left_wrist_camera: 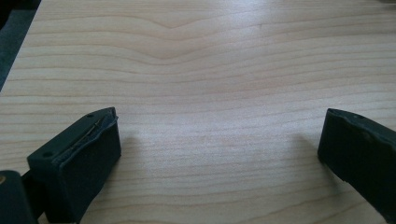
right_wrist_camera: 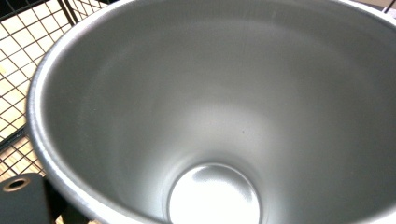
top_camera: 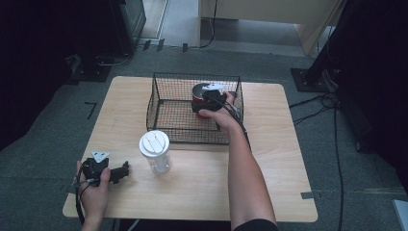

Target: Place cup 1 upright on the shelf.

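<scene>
Red cup (top_camera: 198, 97), steel inside (right_wrist_camera: 210, 116), upright in wire basket (top_camera: 159, 108) at far right corner, just beside the basket's wall. Right gripper (top_camera: 211, 98) at cup rim from above; right gripper view looks straight down the bare steel bore, one black jaw corner at lower left outside the rim; grip state not readable, cannot tell whether clamped on the rim or slack. Left gripper (top_camera: 120, 172) resting low over table (left_wrist_camera: 196, 70) near front left edge, jaws spread wide, nothing between them, only wood grain. Clear jar (top_camera: 156, 153) with white lid standing on table just in front of basket, between the two grippers, well apart from both. Risks, as judged: thin rim hold on a smooth metal wall could slip or let cup swing and tip on lifting; cup sits close to basket wall, so a skewed lift could catch wire and drag basket; forearm reaches past the jar, so pulling back low could knock it over; trailing cable could snag basket rim. Writing: none legible on cup, jar lid or basket; no brand or label made out at this resolution.
</scene>
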Available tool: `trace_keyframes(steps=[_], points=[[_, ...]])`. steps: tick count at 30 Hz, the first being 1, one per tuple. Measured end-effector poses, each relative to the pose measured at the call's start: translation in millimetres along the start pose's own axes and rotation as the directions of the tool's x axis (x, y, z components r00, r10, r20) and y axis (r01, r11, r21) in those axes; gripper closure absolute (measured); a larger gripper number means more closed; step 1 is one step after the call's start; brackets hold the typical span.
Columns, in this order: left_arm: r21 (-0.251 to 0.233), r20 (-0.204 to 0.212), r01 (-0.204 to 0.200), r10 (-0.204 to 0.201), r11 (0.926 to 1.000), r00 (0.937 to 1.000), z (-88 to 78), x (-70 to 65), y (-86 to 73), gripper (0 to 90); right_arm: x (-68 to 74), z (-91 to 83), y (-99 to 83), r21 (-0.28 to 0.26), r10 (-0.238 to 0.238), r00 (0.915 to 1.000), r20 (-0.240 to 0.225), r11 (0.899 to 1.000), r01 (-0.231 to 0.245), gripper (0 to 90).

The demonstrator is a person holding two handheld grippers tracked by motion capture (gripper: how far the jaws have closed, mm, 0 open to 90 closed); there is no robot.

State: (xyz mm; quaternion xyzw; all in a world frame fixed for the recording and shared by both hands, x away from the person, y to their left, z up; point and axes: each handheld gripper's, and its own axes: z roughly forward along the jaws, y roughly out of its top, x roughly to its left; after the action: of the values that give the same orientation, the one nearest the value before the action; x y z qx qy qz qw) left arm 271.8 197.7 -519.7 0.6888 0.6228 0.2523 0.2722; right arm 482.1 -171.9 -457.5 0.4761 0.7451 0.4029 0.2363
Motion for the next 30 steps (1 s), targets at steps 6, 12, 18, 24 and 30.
trace_keyframes(steps=[6, 12, 18, 24, 30], points=[[0.0, 0.0, 0.0, 0.0, 1.0, 1.0, 0.0, 0.0, 0.0, 0.0, -0.1, -0.9, 0.9, -0.013, 0.007, 0.9998, 0.021, 1.0, -0.007, 5.8], [0.0, 0.0, 0.0, 0.0, 1.0, 1.0, 0.0, 0.0, 0.0, 0.0, 0.4, -4.2, 2.5, -0.058, 0.02, 0.9997, 0.01, 0.998, -0.02, 0.0], [0.0, 0.0, 0.0, 0.0, 1.0, 1.0, 0.0, 0.0, 0.1, 0.0, 1.4, -7.0, 4.3, -0.089, 0.033, 0.9991, 0.025, 0.996, -0.031, 0.0], [0.0, 0.0, 0.0, 0.0, 1.0, 1.0, 0.0, 0.0, 0.1, 0.0, 1.4, -11.3, 7.3, -0.136, 0.031, 0.9988, 0.039, 0.99, -0.026, 0.0], [0.0, 0.0, 0.0, 0.0, 1.0, 1.0, 0.1, -0.1, 0.0, 0.0, -0.1, -19.7, 13.1, -0.2, 0.044, 0.9975, 0.055, 0.979, -0.032, 0.0]])
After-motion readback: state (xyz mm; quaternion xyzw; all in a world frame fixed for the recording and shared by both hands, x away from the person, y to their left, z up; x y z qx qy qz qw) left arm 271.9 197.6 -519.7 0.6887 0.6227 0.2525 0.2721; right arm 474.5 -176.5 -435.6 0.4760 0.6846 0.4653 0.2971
